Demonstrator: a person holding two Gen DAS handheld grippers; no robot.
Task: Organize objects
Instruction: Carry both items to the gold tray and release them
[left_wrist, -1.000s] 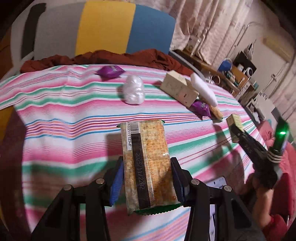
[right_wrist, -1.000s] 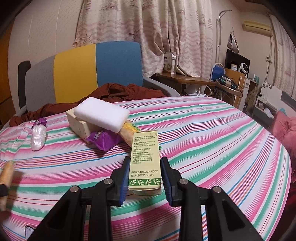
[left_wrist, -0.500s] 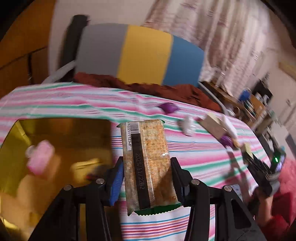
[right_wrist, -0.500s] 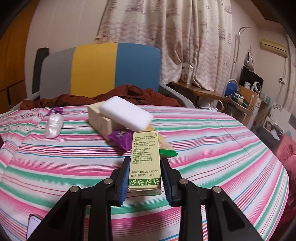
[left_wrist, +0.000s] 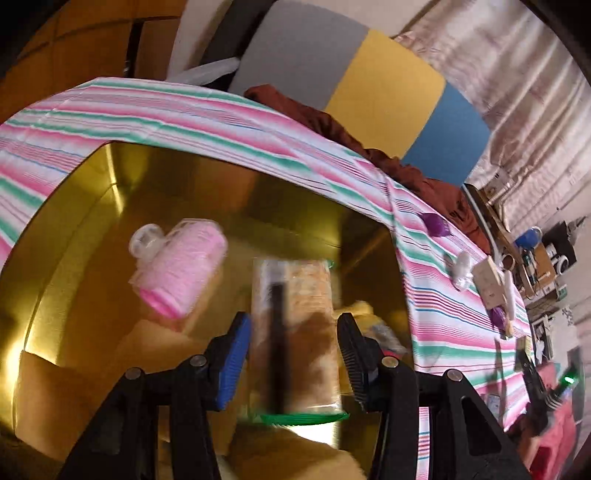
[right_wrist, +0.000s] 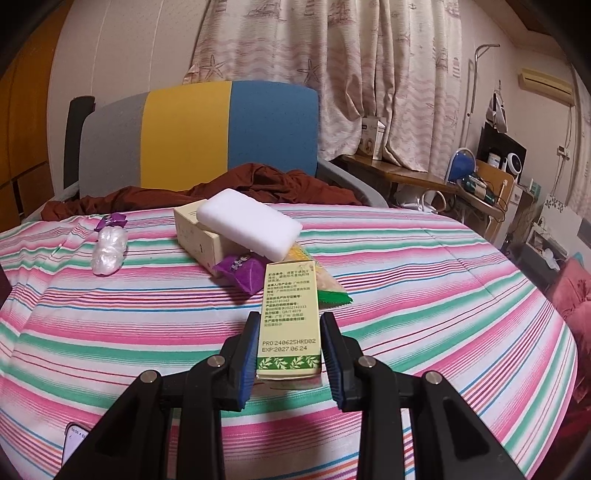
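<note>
Two claws work: the left claw (left_wrist: 293, 354) seemingly grips one blurred snack packet (left_wrist: 295, 332) over the gold box (left_wrist: 92, 206); the right claw (right_wrist: 289, 352) clamps one green-leafed carton (right_wrist: 290, 321) above the striped desk (right_wrist: 443, 295).

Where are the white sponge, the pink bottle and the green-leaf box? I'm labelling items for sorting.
white sponge (right_wrist: 249, 228): right wrist view, middle of its top face.
pink bottle (left_wrist: 184, 266): left wrist view, middle of its body.
green-leaf box (right_wrist: 290, 317): right wrist view, printed top face.

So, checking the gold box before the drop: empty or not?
Not empty: the gold box already holds a pink roll and yellowish items, blurred.
</note>
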